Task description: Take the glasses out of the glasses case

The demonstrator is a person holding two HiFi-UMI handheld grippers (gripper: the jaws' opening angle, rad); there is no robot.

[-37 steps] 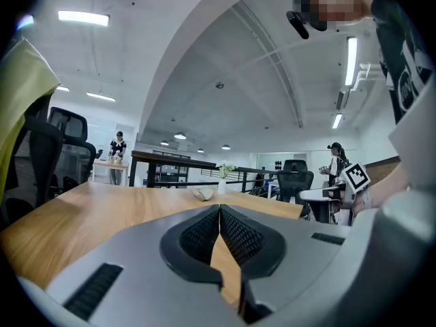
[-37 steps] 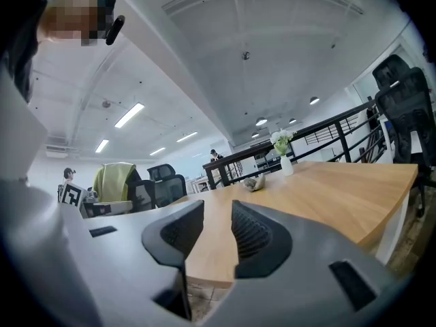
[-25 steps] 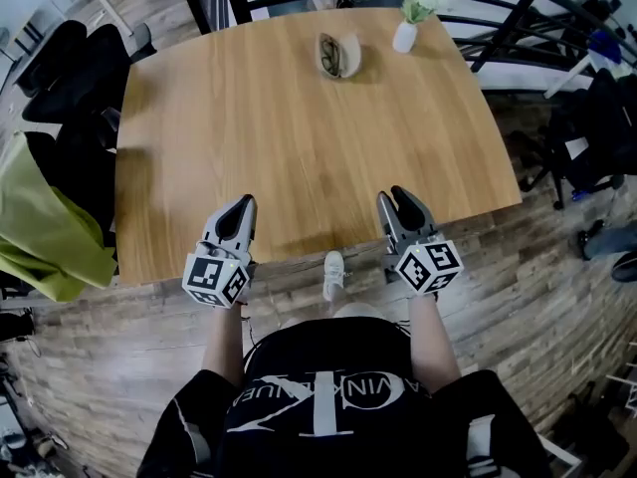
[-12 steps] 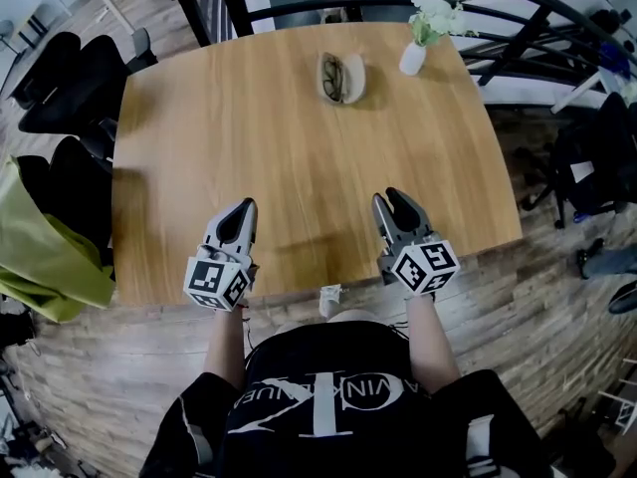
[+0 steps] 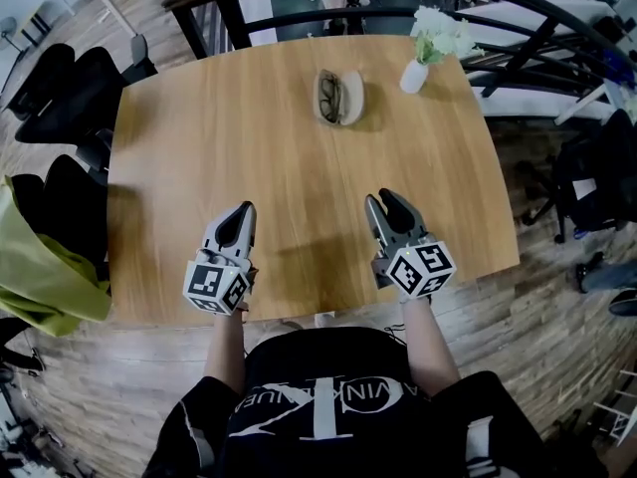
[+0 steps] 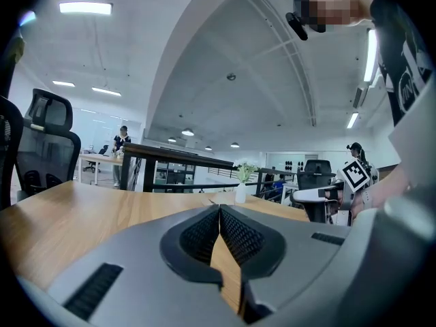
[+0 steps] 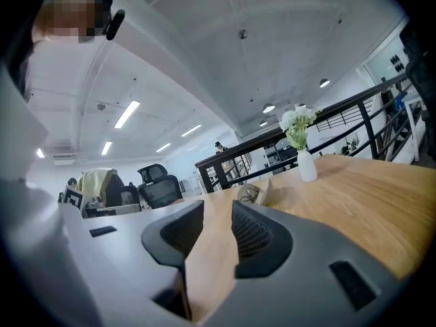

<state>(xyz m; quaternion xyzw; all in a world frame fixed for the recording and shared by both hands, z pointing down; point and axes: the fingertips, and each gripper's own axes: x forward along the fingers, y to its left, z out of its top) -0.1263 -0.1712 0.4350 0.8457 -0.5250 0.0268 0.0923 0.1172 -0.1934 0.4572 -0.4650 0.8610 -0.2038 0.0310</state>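
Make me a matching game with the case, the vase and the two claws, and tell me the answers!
Things:
1. case
2. vase
3. left claw
4. right claw

States:
A. open, nothing in it
B. holds white flowers
C. shut, nothing in it
D. lies open with glasses inside

Right pairs: 1-D, 2-B, 3-C, 4-A.

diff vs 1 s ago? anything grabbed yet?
Both the left gripper and right gripper advanced across the light wooden table toward the open beige glasses case at its far side. Nothing grasped or released. Case, dark-framed glasses inside it and white flower vase unmoved; left jaws shut, right apart.
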